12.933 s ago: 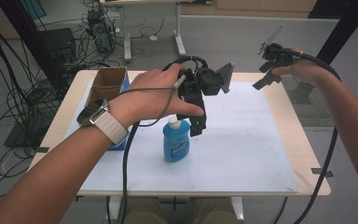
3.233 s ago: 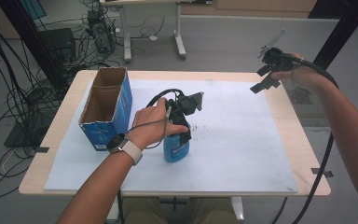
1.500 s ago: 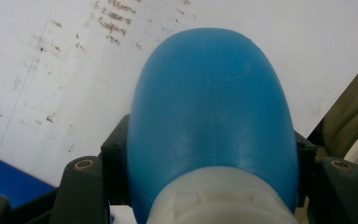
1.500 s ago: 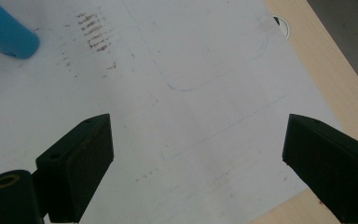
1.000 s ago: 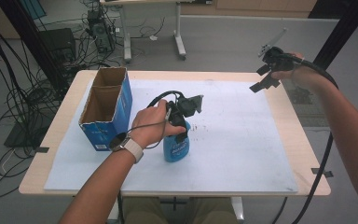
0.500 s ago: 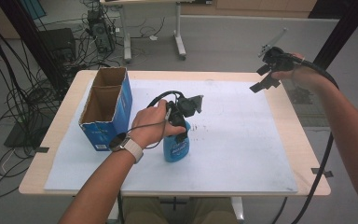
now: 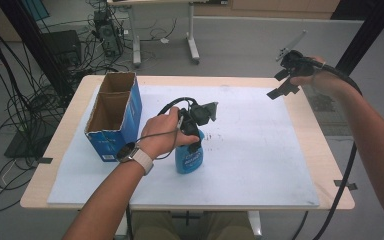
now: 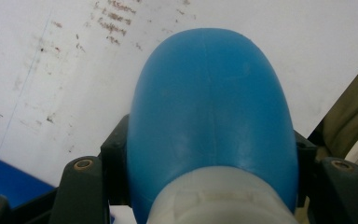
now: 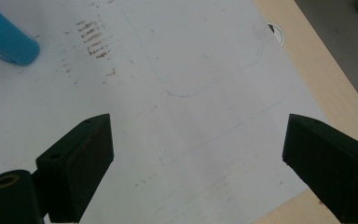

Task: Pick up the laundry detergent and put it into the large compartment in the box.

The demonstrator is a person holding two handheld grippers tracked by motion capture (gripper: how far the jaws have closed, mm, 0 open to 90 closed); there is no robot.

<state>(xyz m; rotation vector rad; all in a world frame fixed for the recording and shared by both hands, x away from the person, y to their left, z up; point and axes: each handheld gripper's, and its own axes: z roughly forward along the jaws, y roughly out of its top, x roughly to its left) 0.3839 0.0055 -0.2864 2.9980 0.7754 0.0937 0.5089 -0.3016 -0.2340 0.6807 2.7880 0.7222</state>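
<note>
High view: the left gripper (image 7: pixel 196 131) clamps the top of a blue bottle (image 7: pixel 189 157), which stands upright on the white sheet (image 7: pixel 260 150) covering the table (image 7: pixel 316 135), just right of an open blue cardboard box (image 7: pixel 114 116). Left gripper view puts the bottle's (image 8: pixel 212 121) rounded shoulder between the two black jaws, one pressed against each side, with its pale neck at the bottom edge. The right gripper (image 7: pixel 284 85) hangs in the air well right of the bottle, above the sheet's far right corner. Right gripper view has its jaws spread wide, holding nothing, over the marked sheet (image 9: pixel 191 116).
</note>
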